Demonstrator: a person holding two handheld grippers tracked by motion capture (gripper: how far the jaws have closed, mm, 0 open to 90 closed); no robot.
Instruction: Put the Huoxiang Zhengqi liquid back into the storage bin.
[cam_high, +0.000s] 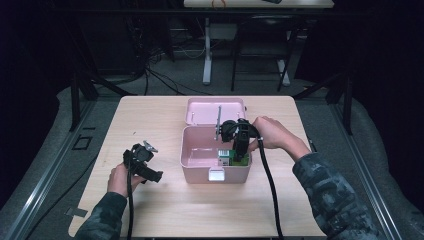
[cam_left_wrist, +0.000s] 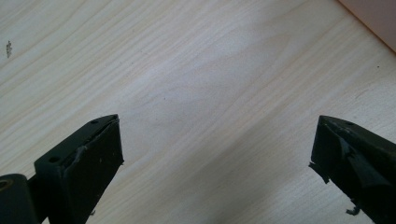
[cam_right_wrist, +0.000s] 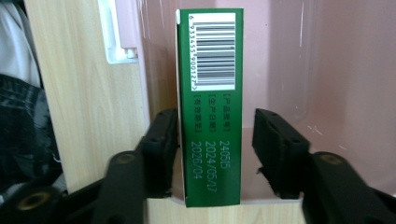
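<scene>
A pink plastic case stands open in the middle of the table, its lid folded back. A small green carton with a white barcode label stands in the case's front right corner. My right gripper reaches down into the case. In the right gripper view the green carton sits between the jaws of my right gripper: the left jaw touches it and a narrow gap shows at the right jaw. My left gripper hovers left of the case, and its jaws stand wide apart over bare wood.
The light wooden table has free room to the left, right and front of the case. A white latch sits on the case's front wall. A corner of the pink case shows in the left gripper view. Dark floor, cables and table legs lie beyond.
</scene>
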